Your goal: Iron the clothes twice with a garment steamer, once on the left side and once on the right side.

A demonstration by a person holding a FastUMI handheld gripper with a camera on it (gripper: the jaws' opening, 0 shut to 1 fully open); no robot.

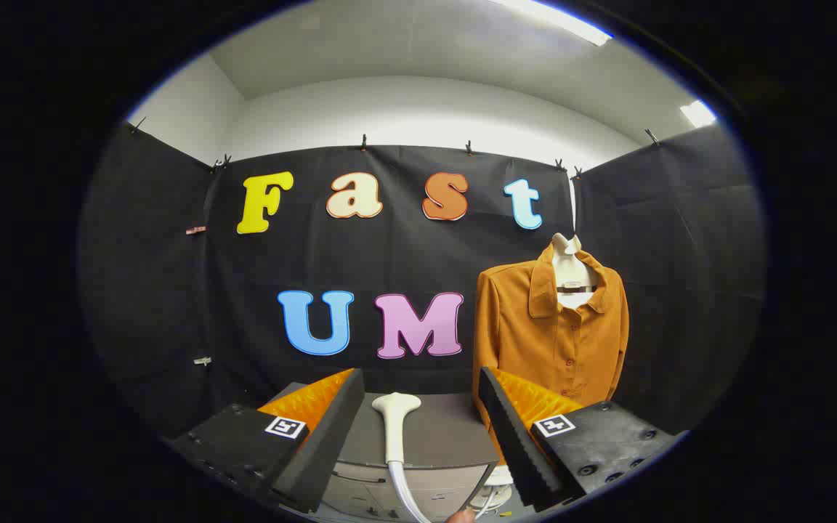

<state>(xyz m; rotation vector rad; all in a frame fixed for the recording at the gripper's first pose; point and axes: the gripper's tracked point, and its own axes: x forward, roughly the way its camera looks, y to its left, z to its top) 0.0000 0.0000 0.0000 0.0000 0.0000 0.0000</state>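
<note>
Hovering with gripper point(418, 436) jaws wide apart (nothing held), white plastic steamer head point(395, 421) standing between them, lower centre; orange button-up shirt point(553, 330) hanging right of centre.

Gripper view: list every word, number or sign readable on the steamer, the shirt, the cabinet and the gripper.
None readable.
Steamer head, orange shirt and cabinet: no text visible.
Open gripper, steamer head seen between its fingers: two square coded markers, patterns rather than words.
</note>
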